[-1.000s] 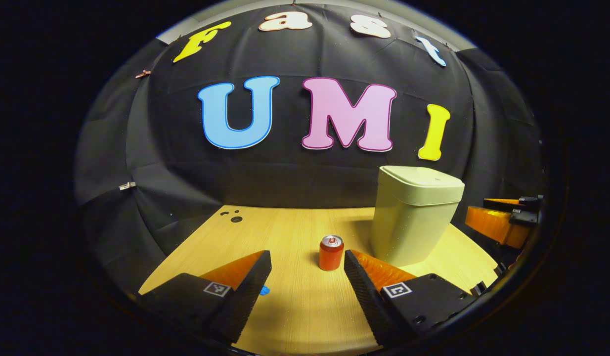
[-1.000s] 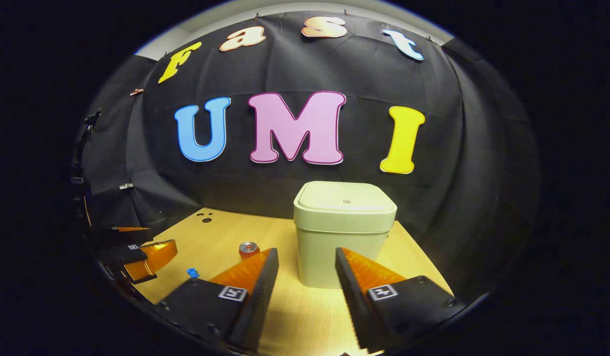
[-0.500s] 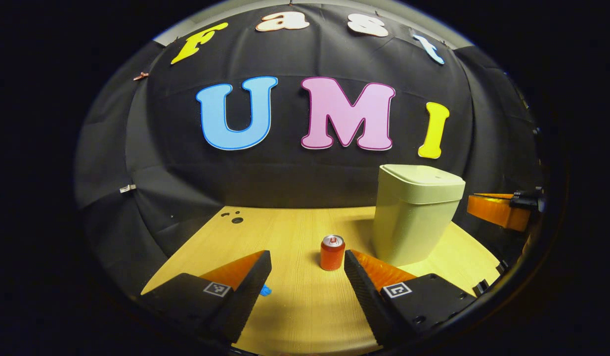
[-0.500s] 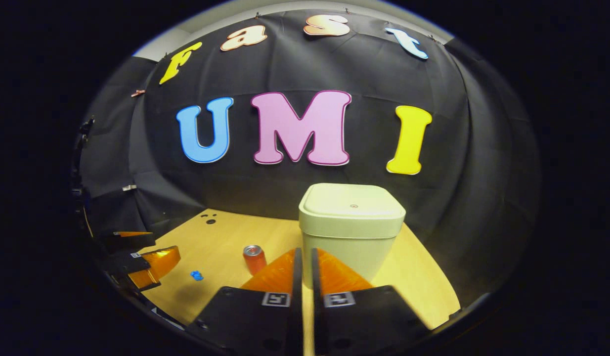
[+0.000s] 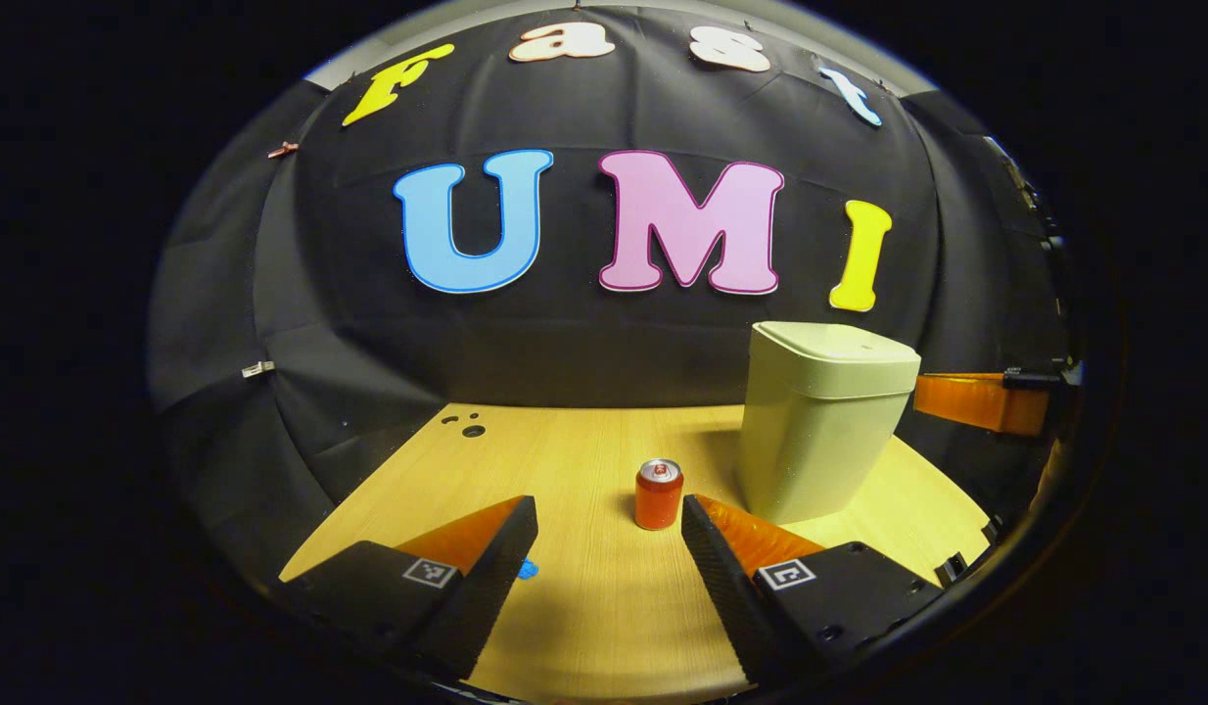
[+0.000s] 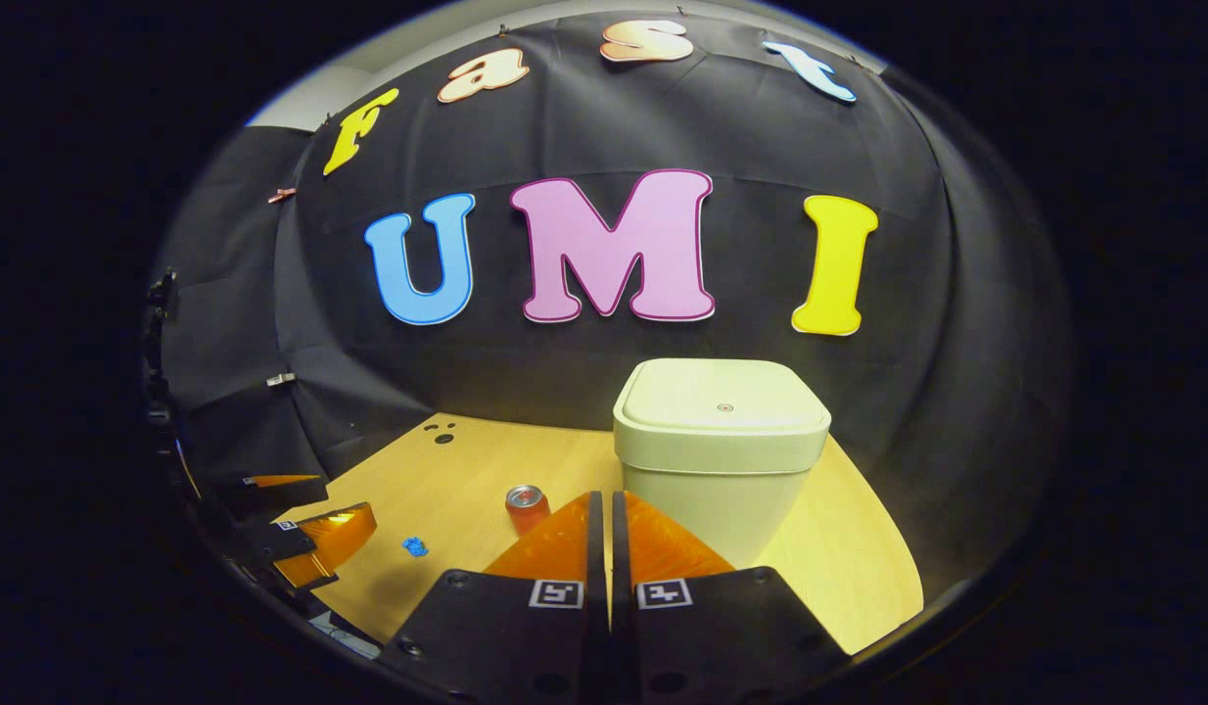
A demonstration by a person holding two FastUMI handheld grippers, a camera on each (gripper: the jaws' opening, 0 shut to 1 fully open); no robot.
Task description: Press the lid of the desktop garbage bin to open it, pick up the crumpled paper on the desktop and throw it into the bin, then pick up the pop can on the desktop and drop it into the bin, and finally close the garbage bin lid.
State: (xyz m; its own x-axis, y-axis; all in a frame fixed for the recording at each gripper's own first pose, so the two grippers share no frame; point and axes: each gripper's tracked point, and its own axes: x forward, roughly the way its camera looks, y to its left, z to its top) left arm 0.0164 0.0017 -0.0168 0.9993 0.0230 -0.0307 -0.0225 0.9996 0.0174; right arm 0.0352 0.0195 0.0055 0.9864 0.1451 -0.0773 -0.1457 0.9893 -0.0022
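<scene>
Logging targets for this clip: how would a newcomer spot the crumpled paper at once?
Start at the pale green plastic bin with its closed lid on the light wooden desktop. Left of it in the right gripper view stands a small orange pop can; farther left lies the tiny blue crumpled paper. It is the only blue, flat scrap there.

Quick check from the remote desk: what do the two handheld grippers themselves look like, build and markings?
Each gripper has two wedge-shaped fingers that taper forward, with ribbed, serrated inner faces. Each finger sits on a blocky base carrying a small square black-and-white tag and screw holes. This shows on the left gripper in the left gripper view and on the right gripper in the right gripper view. No cables or sleeves are visible.
</scene>
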